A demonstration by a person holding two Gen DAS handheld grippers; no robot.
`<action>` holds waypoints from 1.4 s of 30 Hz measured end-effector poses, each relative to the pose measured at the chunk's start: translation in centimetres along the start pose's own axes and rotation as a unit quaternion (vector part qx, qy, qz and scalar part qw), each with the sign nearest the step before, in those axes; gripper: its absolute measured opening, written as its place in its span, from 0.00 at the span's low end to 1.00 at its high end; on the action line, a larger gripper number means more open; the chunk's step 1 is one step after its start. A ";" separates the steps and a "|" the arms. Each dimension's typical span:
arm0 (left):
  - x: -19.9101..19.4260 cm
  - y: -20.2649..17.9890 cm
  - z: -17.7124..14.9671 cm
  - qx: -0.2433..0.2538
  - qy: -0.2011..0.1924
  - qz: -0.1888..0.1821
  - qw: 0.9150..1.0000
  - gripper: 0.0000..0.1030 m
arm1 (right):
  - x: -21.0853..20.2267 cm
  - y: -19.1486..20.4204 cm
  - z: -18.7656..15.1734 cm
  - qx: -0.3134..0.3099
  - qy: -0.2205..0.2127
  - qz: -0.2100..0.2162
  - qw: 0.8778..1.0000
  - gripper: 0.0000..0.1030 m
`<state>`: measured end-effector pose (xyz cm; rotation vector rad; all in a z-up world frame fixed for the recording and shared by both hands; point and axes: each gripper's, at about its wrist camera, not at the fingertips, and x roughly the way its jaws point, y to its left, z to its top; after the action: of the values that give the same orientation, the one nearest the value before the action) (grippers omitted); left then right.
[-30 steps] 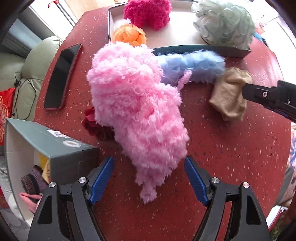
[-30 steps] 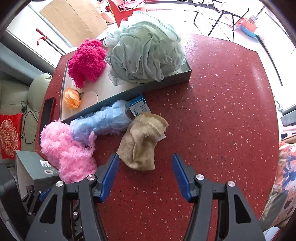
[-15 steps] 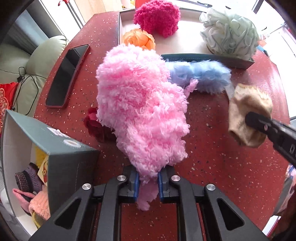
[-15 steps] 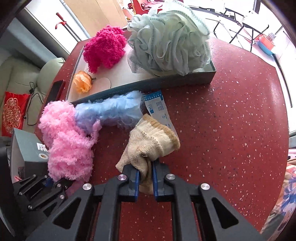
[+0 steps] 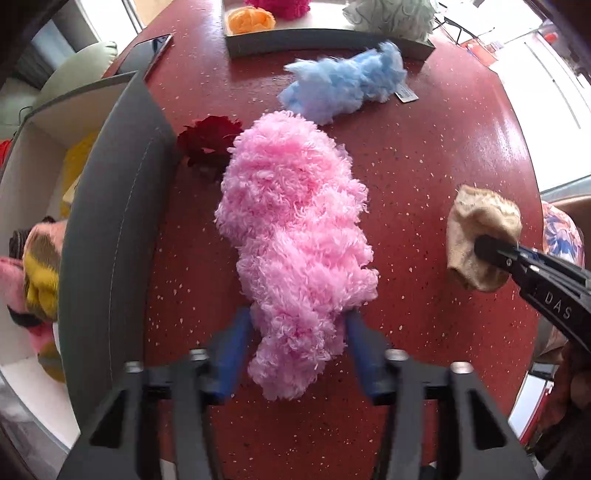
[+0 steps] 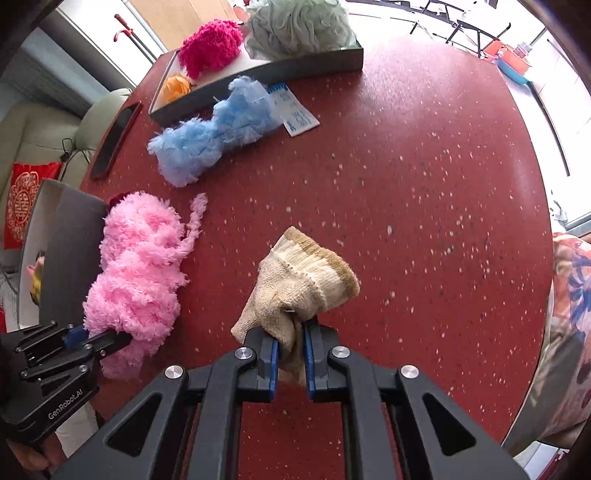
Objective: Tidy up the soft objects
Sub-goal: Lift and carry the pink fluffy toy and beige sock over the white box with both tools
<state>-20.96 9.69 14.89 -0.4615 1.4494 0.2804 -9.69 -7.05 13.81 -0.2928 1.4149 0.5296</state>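
Observation:
A fluffy pink sock [image 5: 295, 236] lies on the red table [image 5: 424, 158], also in the right wrist view [image 6: 140, 266]. My left gripper [image 5: 299, 332] is open, its blue pads on either side of the sock's near end. My right gripper [image 6: 290, 350] is shut on a beige knit sock [image 6: 303, 280], held just above the table; it also shows in the left wrist view [image 5: 476, 240]. A fluffy blue sock [image 6: 214, 133] lies farther back. A grey box [image 5: 110, 229] with soft items inside stands at the left.
A grey tray [image 6: 266, 70] at the back holds a magenta pom [image 6: 210, 46], an orange flower [image 6: 175, 86] and a green bath pouf [image 6: 299, 29]. A dark red flower [image 5: 208, 142] lies by the box. A phone [image 6: 116, 138] lies at the table's left edge.
My left gripper has opened and the pink sock now lies nearer the grey box. My right gripper has pulled the beige sock back toward me, away from the blue sock.

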 end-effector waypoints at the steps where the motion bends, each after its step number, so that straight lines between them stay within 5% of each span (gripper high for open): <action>1: -0.4 0.3 0.2 -0.014 -0.016 0.000 1.000 0.84 | 0.2 -0.2 -0.5 0.000 0.004 -0.003 1.000 0.11; 5: -0.5 -0.1 2.7 -0.039 -0.031 -0.022 0.999 0.87 | 1.1 -0.9 -1.0 0.003 0.014 -0.009 1.000 0.13; 7: 1.4 -0.7 4.6 -0.037 -0.007 0.026 0.999 0.87 | 1.8 -1.1 -0.4 0.008 0.026 0.000 1.000 0.16; 9: 3.2 -1.2 5.3 -0.041 0.016 0.037 0.998 0.87 | 2.5 -1.2 0.2 0.013 0.035 0.010 0.999 0.26; 10: 4.0 -1.2 5.7 -0.042 0.026 0.036 0.998 0.84 | 2.6 -1.2 0.3 0.015 0.037 0.013 0.999 0.40; 11: 4.7 -0.9 5.9 -0.042 0.032 0.040 0.998 0.64 | 2.6 -1.2 0.6 0.018 0.037 0.016 0.999 0.59; 13: 5.6 -0.7 5.9 -0.043 0.048 0.040 0.997 0.55 | 2.7 -1.0 0.9 0.024 0.029 0.015 0.999 0.66; 16: 5.5 -1.1 5.3 -0.026 0.037 0.049 0.998 0.50 | 3.4 -0.3 1.5 0.025 0.032 0.013 0.999 0.59; 17: 5.4 -1.3 5.1 -0.021 0.036 0.051 0.998 0.47 | 3.9 0.0 1.6 0.019 0.040 -0.005 0.999 0.37; 20: 4.7 -1.7 3.4 -0.022 0.038 0.046 0.998 0.44 | 4.7 0.3 1.4 0.006 0.048 -0.017 0.999 0.17; 30: -2.6 -1.9 -1.8 0.021 -0.004 0.007 1.000 0.44 | -1.4 2.6 -1.5 -0.032 0.009 -0.027 0.999 0.14; 42: -12.4 7.1 -4.9 -0.022 -0.069 0.015 0.997 0.44 | -8.7 12.4 -2.2 -0.131 -0.043 -0.007 0.990 0.14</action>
<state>-29.91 14.85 25.97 -0.4480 1.3187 0.3612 -18.53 0.86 23.49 -0.4840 1.2604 0.7094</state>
